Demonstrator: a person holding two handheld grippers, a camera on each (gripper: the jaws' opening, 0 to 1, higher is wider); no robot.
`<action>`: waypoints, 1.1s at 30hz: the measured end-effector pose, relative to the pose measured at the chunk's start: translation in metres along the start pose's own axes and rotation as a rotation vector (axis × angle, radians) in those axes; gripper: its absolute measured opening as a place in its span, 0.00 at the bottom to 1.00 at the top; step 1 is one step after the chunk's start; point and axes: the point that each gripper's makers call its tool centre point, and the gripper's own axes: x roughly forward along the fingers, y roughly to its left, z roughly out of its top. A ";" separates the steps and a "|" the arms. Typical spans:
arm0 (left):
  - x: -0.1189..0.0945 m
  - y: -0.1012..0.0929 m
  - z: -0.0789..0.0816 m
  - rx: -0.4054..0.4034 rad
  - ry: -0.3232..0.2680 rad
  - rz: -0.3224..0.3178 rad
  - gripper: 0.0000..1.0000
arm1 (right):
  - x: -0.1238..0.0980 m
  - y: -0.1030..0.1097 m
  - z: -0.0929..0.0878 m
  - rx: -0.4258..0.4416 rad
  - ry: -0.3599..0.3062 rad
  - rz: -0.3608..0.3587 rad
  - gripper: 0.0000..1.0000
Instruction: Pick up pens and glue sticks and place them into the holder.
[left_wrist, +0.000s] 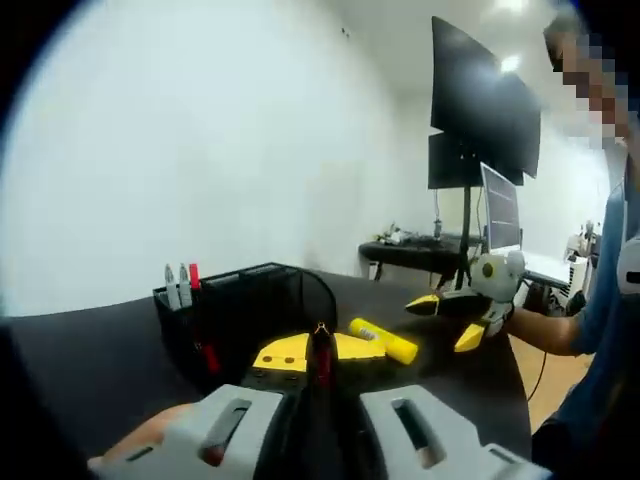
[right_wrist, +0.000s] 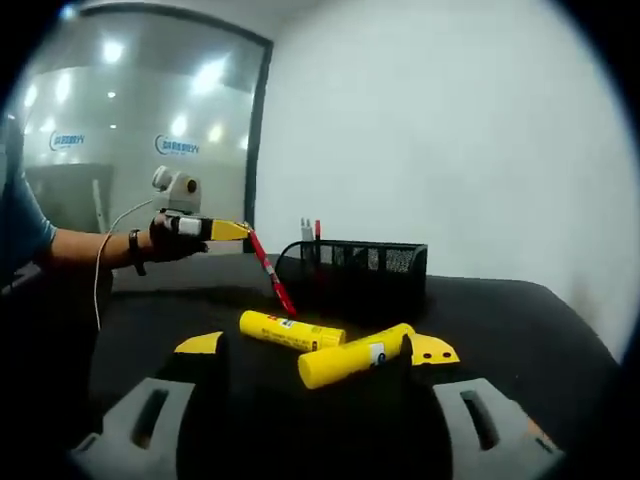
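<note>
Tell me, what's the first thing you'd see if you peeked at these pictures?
Probably the bright yellow glue stick clamped in the right gripper, with a second glue stick lying on the black table just behind it. Next, the left gripper holding a red pen slanting down beside the black mesh holder, where pens already stand.

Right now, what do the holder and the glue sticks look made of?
Holder: black wire mesh, probably metal; a grid pattern shows through its walls, finish matte. Glue sticks: smooth yellow plastic by the look, with a slight sheen and a printed label; one is clamped in the right gripper. Red pen in the left gripper: likely plastic, too small to tell.
</note>
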 end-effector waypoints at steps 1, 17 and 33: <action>0.000 -0.001 0.001 0.003 0.000 -0.001 0.09 | 0.002 0.002 0.002 -0.008 -0.004 -0.001 0.62; -0.004 -0.002 0.002 0.021 0.022 0.000 0.09 | 0.124 0.061 0.029 -0.138 0.072 0.124 0.33; 0.000 -0.004 0.003 0.033 0.022 0.000 0.09 | 0.142 0.057 0.024 -0.135 0.075 0.129 0.13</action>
